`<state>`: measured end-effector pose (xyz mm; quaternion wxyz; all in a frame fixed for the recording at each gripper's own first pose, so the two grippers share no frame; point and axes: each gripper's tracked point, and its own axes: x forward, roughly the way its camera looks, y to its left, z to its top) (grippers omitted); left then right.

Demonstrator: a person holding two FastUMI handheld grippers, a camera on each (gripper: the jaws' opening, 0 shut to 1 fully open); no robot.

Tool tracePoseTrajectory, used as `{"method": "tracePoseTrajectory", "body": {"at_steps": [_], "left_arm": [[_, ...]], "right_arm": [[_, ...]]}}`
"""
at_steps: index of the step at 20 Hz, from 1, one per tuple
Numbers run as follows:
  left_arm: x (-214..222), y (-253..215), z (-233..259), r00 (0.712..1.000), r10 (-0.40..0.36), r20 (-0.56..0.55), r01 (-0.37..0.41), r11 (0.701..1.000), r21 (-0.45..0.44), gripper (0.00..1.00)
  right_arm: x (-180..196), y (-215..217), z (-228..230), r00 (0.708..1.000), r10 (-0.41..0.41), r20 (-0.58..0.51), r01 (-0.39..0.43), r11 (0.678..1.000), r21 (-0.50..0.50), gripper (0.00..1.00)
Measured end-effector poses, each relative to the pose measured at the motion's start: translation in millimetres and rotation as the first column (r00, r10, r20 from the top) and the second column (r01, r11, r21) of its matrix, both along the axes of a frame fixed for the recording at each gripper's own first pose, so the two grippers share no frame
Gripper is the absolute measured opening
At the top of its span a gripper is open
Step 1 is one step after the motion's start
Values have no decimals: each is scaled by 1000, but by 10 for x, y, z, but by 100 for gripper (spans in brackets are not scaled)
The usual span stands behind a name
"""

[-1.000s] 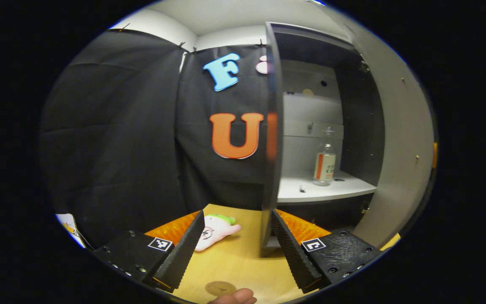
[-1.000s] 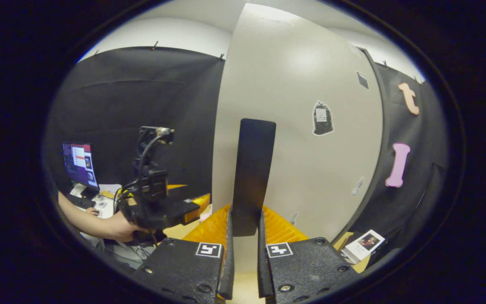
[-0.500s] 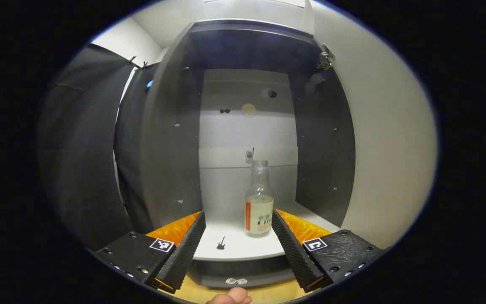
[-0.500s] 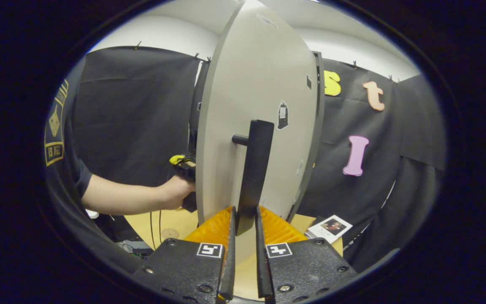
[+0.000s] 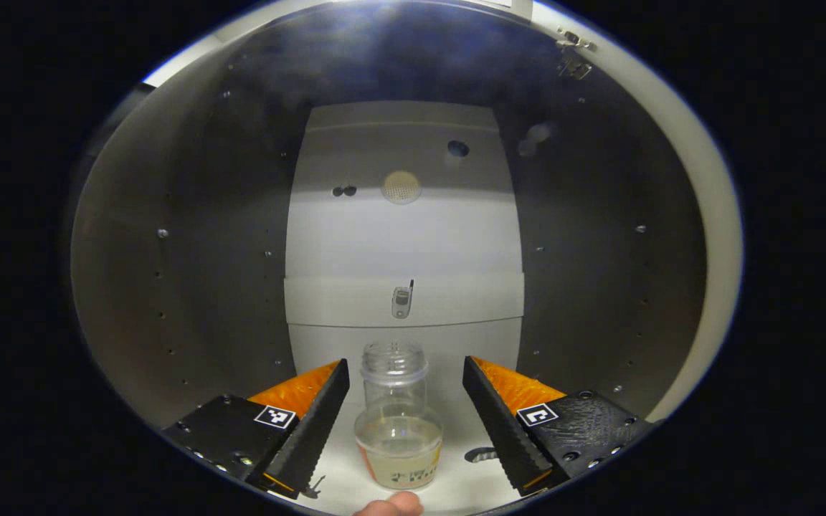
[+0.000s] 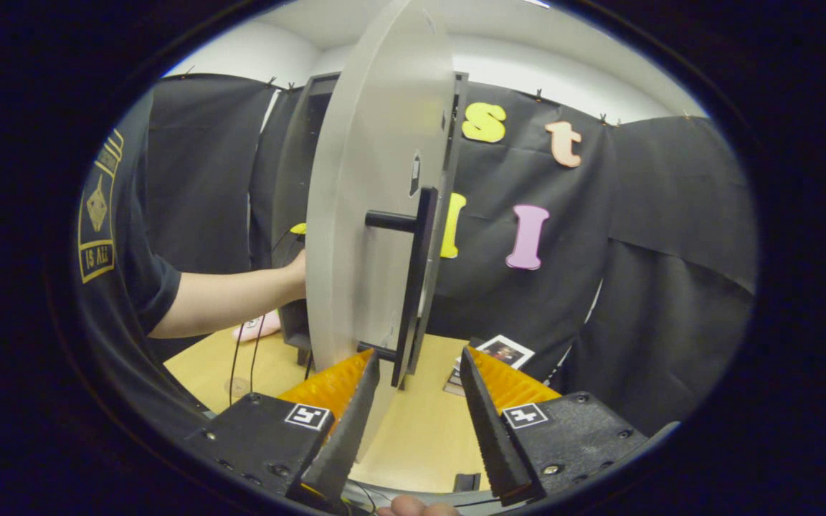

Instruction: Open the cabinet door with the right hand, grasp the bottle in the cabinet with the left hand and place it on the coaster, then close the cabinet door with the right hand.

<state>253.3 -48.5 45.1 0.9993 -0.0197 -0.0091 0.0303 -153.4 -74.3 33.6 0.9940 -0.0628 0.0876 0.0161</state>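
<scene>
Fingers: left gripper (image 5: pixel 406 423) wide around bottle (image 5: pixel 399 430), untouched; right gripper (image 6: pixel 413 416) wide, off handle (image 6: pixel 416 279).
Done: cabinet door (image 6: pixel 363 236) open.
Left: grasp, coaster, closing.

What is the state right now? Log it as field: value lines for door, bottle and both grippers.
cabinet door: swung open, edge toward the right gripper view
door handle: free, between the open fingers, not gripped
right gripper: open
bottle: upright on the cabinet shelf, uncapped
left gripper: open, fingers either side of the bottle, not pressing
coaster: not judged
</scene>
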Motion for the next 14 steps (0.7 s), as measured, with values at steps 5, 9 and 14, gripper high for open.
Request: {"method": "tracePoseTrajectory", "body": {"at_steps": [5,9,14], "left_arm": [[34,167,-11,998,66,-5,-66,998,-21,49],[-114,250,41,1000,25,7,-25,998,-63,40],[-89,251,34,999,-27,30,29,997,-65,39]], "right_arm": [[26,-218,-18,999,-49,8,49,999,21,74],[8,-453,27,993,-113,41,114,993,-20,74],[45,-607,-34,995,-63,73,55,992,113,75]]}}
